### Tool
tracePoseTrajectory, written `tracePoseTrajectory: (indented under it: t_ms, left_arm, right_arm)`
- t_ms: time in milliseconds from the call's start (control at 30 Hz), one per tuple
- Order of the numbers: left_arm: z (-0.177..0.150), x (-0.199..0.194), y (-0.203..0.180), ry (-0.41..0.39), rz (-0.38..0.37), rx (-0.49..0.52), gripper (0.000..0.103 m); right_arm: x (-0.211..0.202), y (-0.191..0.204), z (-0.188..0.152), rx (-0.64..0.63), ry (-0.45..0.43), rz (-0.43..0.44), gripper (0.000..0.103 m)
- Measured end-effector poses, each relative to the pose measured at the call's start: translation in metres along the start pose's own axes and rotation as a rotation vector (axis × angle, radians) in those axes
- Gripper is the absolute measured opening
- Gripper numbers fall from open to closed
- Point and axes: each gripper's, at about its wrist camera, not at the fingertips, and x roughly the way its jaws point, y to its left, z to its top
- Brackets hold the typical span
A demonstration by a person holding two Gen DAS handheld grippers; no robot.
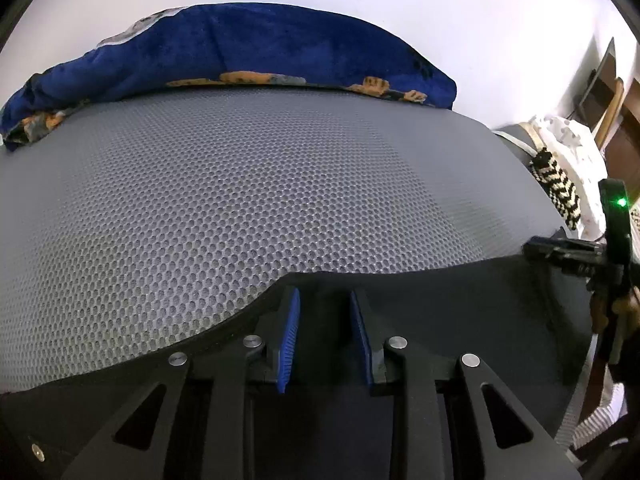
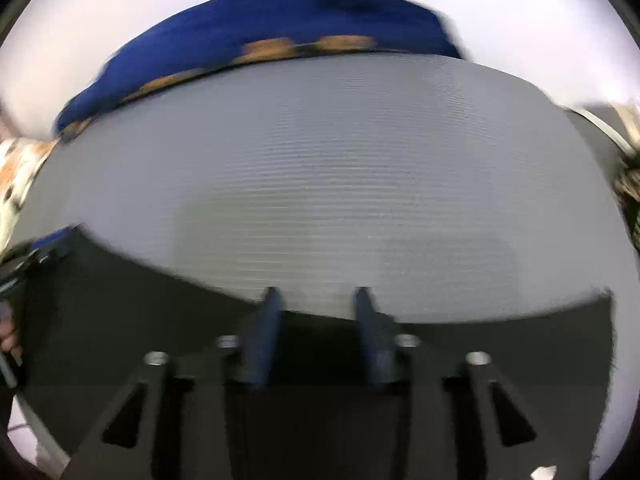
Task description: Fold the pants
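Note:
The dark grey pants (image 1: 460, 320) lie flat on the near part of a grey mesh mattress (image 1: 240, 184), their far edge running across the view. My left gripper (image 1: 325, 300) is open, its blue pads just above the fabric near that edge. The right gripper (image 1: 560, 252) shows at the right edge of the left wrist view, over the pants' right side. In the blurred right wrist view the pants (image 2: 120, 312) fill the bottom, and my right gripper (image 2: 318, 300) is open with its fingertips at the fabric's far edge. The left gripper (image 2: 36, 256) shows at the far left there.
A rolled blue blanket with orange patches (image 1: 248, 52) lies along the mattress's far edge, also in the right wrist view (image 2: 280, 36). A black-and-white zigzag cloth (image 1: 558, 184) and white items sit at the right. A white wall is behind.

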Motion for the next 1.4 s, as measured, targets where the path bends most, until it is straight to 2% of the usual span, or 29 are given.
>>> tracePoseTrajectory:
  t_ms: [100,167,233,300,333,433,567,767,933,967,1100,1200,1400]
  left_arm:
    - [0.001,-0.003,0.001,0.003,0.015,-0.022,0.029]
    - [0.001,-0.011,0.001,0.006,0.015,-0.055,0.031]
    - [-0.002,-0.023,0.001,0.002,-0.004,-0.087,0.035]
    - [-0.009,-0.038,-0.004,-0.007,-0.022,-0.095,0.037]
    - [-0.012,-0.043,-0.007,-0.009,-0.019,-0.087,0.038]
    - [-0.028,-0.063,-0.018,-0.013,-0.016,-0.063,0.045]
    - [-0.053,-0.077,-0.031,0.015,-0.056,-0.067,0.047]
    - [-0.073,-0.074,-0.053,0.075,-0.117,-0.088,0.047]
    - [-0.075,-0.065,-0.073,0.120,-0.105,-0.075,0.047]
    - [-0.074,-0.063,-0.077,0.127,-0.101,-0.065,0.047]
    - [-0.076,-0.053,-0.086,0.163,-0.077,-0.046,0.047]
    - [-0.078,-0.044,-0.090,0.188,-0.073,-0.049,0.047]
    - [-0.081,-0.042,-0.092,0.152,-0.072,-0.066,0.047]
  right_arm:
    - [-0.020,-0.043,-0.001,0.082,0.002,0.009,0.042]
    - [-0.037,-0.059,-0.005,0.111,-0.007,0.025,0.044]
    - [-0.055,-0.078,-0.013,0.152,-0.010,0.074,0.044]
    - [-0.066,-0.095,-0.022,0.174,-0.005,0.086,0.044]
    - [-0.072,-0.111,-0.031,0.202,0.005,0.123,0.044]
    - [-0.083,-0.145,-0.054,0.303,0.022,0.132,0.046]
    - [-0.094,-0.188,-0.087,0.412,0.031,0.158,0.046]
    - [-0.096,-0.215,-0.108,0.479,0.025,0.185,0.046]
    - [-0.091,-0.237,-0.126,0.500,0.045,0.216,0.045]
    - [-0.090,-0.239,-0.128,0.502,0.048,0.230,0.041]
    - [-0.090,-0.248,-0.137,0.524,0.040,0.315,0.036]
    - [-0.082,-0.252,-0.144,0.566,0.033,0.419,0.030]
    - [-0.065,-0.247,-0.149,0.594,0.015,0.522,0.026]
